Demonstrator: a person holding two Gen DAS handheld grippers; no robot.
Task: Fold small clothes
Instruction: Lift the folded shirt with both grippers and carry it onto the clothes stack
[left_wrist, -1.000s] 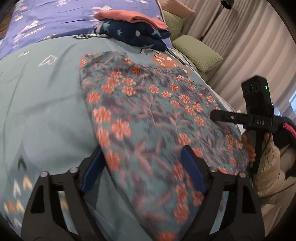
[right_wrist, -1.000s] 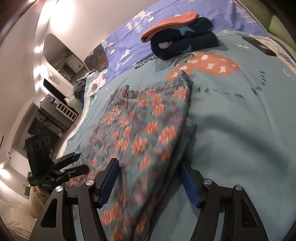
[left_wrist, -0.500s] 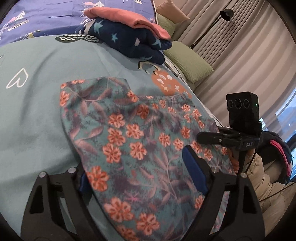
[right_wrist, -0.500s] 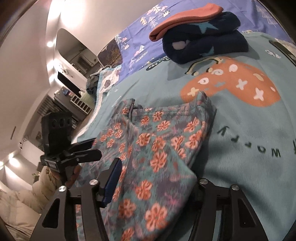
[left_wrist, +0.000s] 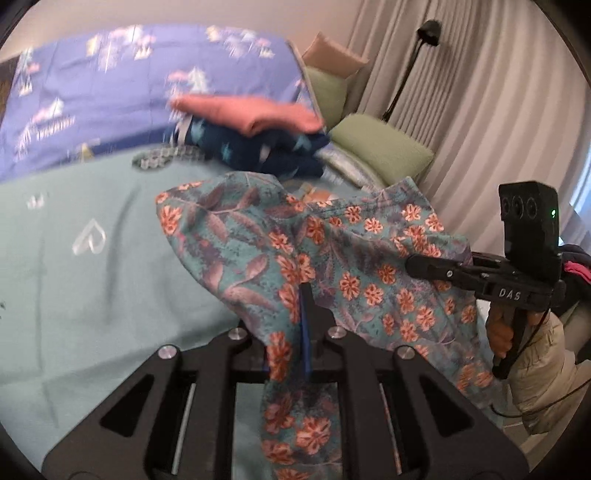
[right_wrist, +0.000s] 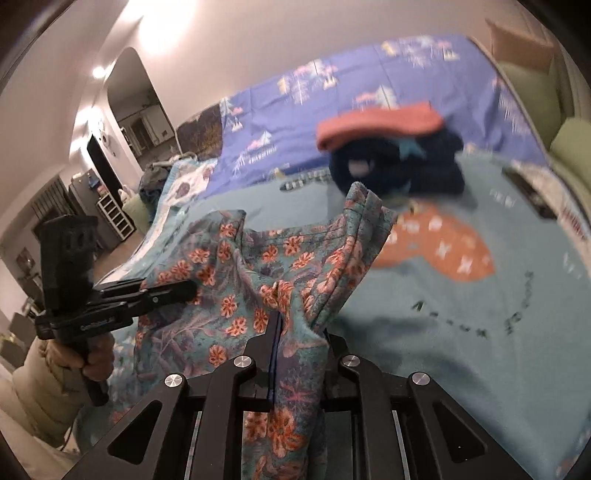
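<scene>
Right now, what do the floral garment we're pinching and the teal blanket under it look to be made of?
Floral garment: thin, soft printed cloth, likely cotton knit; it drapes and puckers at both grips, matte, with a stitched hem. Teal blanket: looks like matte fleece or brushed fabric with printed motifs; motion blur hides the nap.

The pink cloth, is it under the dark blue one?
No, the pink cloth lies on top of the dark blue cloth, far back on the bed.

We see bare room on the teal bed blanket to the left of the lifted floral teal cloth. At the far side, a stack of folded navy and pink clothes stands in the way, with green cushions far right.
</scene>
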